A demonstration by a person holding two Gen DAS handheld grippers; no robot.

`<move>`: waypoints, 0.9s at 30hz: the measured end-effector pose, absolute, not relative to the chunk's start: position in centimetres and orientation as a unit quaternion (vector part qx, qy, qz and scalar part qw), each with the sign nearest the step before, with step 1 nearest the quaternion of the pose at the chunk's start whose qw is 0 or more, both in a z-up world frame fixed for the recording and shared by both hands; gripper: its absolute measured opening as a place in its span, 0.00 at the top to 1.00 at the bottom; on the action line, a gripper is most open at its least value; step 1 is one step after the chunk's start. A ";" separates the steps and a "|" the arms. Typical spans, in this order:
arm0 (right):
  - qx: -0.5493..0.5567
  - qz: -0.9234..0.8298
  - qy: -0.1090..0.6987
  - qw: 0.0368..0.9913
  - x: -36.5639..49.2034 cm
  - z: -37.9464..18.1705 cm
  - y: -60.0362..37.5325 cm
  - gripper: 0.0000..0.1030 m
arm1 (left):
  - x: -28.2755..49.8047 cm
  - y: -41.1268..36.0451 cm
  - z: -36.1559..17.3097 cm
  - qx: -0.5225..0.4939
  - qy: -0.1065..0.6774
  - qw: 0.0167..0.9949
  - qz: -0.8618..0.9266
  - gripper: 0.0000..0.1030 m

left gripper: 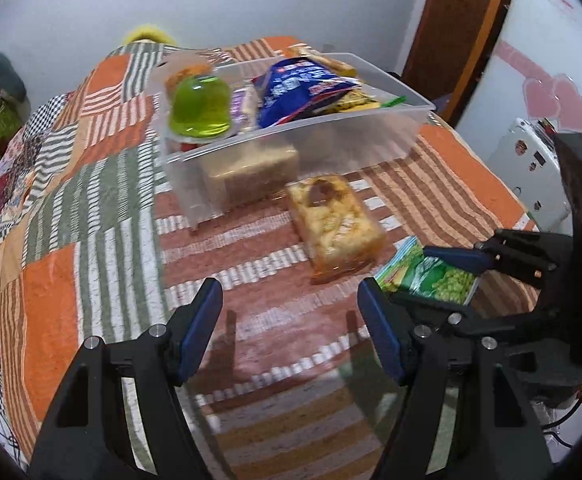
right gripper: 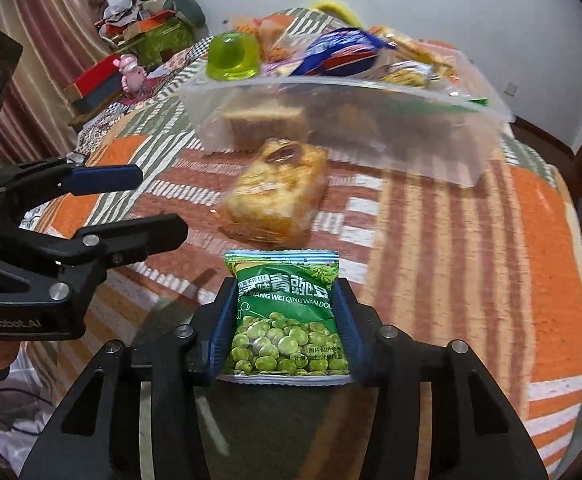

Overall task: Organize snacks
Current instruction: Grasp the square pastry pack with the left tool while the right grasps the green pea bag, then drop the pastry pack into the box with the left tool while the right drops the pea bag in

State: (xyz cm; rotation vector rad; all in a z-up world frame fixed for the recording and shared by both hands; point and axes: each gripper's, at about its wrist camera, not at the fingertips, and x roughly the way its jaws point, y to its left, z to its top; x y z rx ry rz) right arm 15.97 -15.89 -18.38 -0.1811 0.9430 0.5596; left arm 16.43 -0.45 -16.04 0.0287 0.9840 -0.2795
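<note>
On the quilted bed (left gripper: 91, 208) | right claw (right gripper: 287, 320) is pinching the green pea packet (right gripper: 287, 312) by its side edges | left claw (left gripper: 291, 320) is hanging half-open, empty | risk: crinkly film is liable to slip (overfilled clear bin (left gripper: 371, 136) may spill).

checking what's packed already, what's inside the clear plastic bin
In the clear bin: a green jelly cup, a blue snack bag, yellowish packets behind it, and a brown block at the bottom. Whatever lies under the pile is covered.
</note>
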 end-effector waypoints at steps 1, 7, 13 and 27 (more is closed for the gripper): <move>-0.084 0.263 0.447 0.851 15.9 -18.3 -16.4 0.58 | 16.5 -0.8 -16.0 0.016 0.470 0.872 -0.136 0.32; -0.055 0.229 0.444 0.865 16.4 -17.6 -20.9 0.58 | 18.3 -3.0 -16.3 0.011 0.474 0.868 -0.146 0.32; -0.038 0.214 0.434 0.874 16.3 -16.9 -23.7 0.58 | 20.9 -4.7 -17.8 0.014 0.488 0.862 -0.133 0.32; -0.022 0.219 0.412 0.884 17.5 -15.9 -23.3 0.57 | 23.1 -5.2 -19.8 0.003 0.488 0.865 -0.118 0.57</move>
